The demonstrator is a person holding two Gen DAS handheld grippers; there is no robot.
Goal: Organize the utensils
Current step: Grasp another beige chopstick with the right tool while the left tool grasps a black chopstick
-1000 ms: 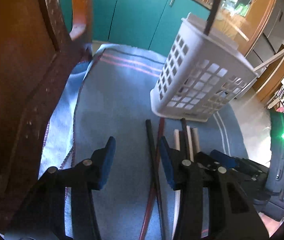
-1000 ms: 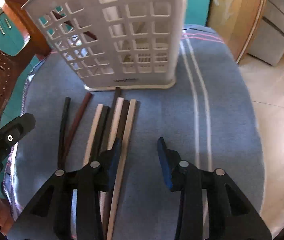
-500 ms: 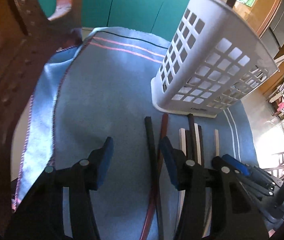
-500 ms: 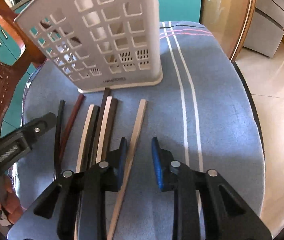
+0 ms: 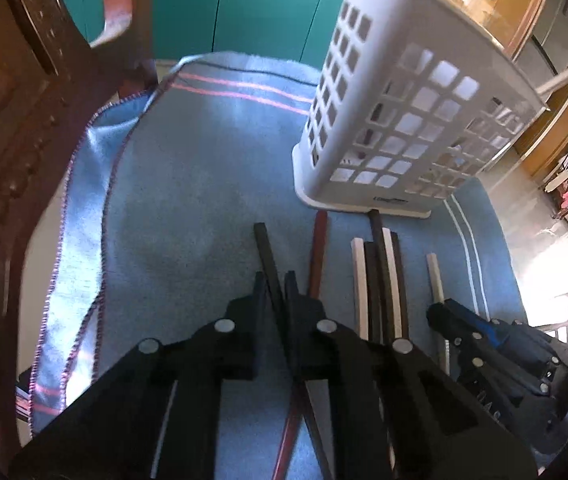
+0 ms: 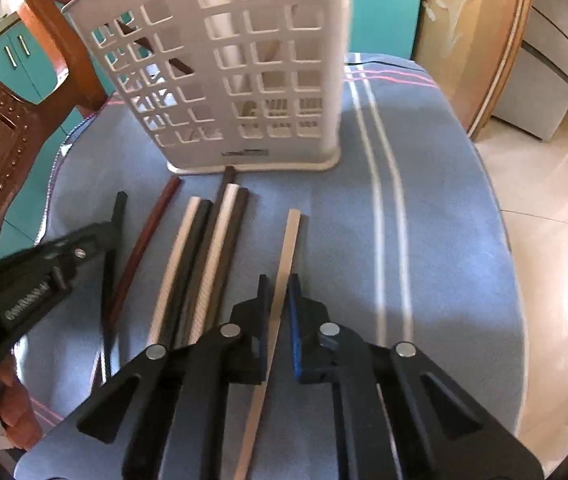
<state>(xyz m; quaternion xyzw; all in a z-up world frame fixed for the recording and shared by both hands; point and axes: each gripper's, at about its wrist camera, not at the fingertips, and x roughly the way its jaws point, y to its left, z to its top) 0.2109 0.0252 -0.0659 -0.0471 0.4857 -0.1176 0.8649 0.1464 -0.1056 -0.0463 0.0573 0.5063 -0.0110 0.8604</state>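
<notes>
Several chopsticks lie side by side on a blue cloth (image 5: 187, 200) in front of a white perforated utensil basket (image 5: 416, 120), which also shows in the right wrist view (image 6: 251, 76). My left gripper (image 5: 275, 284) is shut on a black chopstick (image 5: 264, 248), the leftmost one. My right gripper (image 6: 276, 288) is shut on a pale beige chopstick (image 6: 288, 240), the rightmost one, lying apart from the rest. A reddish-brown chopstick (image 6: 151, 232) and a bundle of white and dark chopsticks (image 6: 207, 248) lie between them. A dark stick stands inside the basket.
A carved wooden chair back (image 5: 11, 160) rises close on the left. Teal cabinets (image 5: 243, 4) stand behind the table. The cloth's right edge drops to a tiled floor (image 6: 544, 220). The left gripper shows in the right wrist view (image 6: 43, 264).
Both grippers closed from open: the left moved right onto the black chopstick, the right closed on the beige chopstick, which shifted right, away from the bundle.
</notes>
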